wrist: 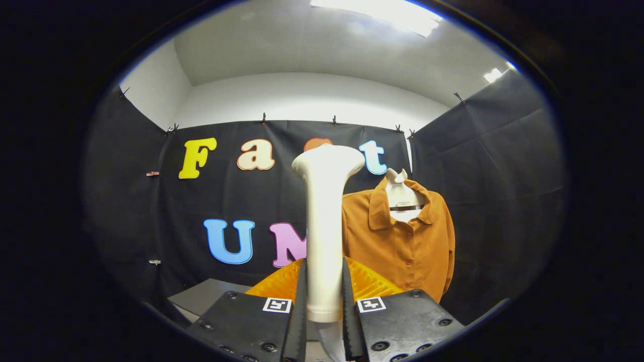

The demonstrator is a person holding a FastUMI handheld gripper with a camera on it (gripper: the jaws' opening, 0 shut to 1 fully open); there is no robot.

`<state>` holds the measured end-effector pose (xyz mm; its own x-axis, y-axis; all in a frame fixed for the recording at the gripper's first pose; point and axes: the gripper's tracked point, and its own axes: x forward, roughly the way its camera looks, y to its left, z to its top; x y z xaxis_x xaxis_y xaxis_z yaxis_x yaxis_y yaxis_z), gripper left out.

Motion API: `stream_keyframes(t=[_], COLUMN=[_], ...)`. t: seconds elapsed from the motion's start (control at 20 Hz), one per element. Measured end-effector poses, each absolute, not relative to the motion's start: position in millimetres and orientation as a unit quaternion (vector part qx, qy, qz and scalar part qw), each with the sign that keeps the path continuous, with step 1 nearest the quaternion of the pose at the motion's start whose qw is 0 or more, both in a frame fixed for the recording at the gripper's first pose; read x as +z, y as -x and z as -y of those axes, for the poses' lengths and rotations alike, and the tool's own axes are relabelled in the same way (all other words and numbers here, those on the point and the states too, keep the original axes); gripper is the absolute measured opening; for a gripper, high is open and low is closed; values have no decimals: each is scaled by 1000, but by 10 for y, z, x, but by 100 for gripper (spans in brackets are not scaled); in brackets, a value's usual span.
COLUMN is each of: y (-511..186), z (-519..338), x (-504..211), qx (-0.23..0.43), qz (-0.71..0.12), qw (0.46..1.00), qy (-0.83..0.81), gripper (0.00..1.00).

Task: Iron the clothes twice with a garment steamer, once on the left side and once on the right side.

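- One steamer (324,226) is seen, held upright; its handle is clamped between both fingers of the tongs (324,301), which are closed on it.
- One shirt (402,241) is seen, hung beyond the tongs, just right of the steamer.

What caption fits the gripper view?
Hand-held gripper shut on garment steamer, upright before an orange shirt on a hanger.

We read no words, brands or numbers. Two square coded marker tags, unreadable as text: left tag (277,304) and right tag (371,304), one on each finger block of the gripper (324,269), whose fingers clamp the garment steamer (324,201).
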<state>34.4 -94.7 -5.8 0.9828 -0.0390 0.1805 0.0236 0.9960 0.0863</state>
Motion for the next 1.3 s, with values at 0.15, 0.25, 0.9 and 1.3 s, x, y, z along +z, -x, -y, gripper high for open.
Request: stream_keyframes(t=[0.15, 0.25, 0.9, 1.3], y=[-441, -538, -1378, -1569], z=[1226, 1369, 1991, 2009], x=[-164, -266, -992, -1343], qx=[-24, -28, -43, -41], qz=[82, 74, 11, -11], qw=[995, 996, 998, 998], qy=[-41, -49, -54, -47], gripper=[33, 33, 33, 33])
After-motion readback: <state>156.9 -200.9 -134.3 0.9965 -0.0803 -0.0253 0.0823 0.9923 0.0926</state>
